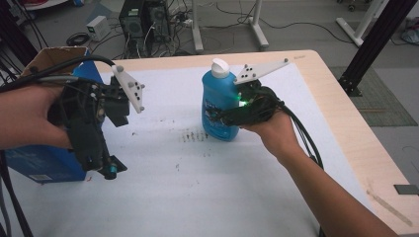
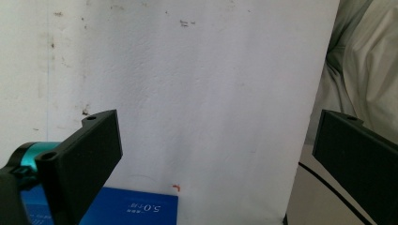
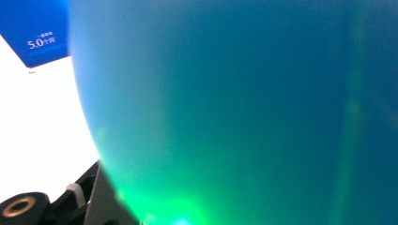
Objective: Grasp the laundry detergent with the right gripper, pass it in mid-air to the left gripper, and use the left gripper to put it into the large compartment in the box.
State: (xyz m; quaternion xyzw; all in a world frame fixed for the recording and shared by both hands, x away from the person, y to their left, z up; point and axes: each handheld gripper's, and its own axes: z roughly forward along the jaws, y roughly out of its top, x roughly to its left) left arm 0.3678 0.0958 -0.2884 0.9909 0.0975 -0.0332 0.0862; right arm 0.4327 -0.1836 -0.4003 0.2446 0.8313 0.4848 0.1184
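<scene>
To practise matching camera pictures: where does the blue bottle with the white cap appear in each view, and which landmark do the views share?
High view: the blue bottle stands upright at centre on the white table cover, the right gripper against its side.
Left gripper view: white cover and open jaws; the bottle is not in it.
Right gripper view: the bottle's blue wall looms close, blurred.
Shared landmark: the blue box.
</scene>
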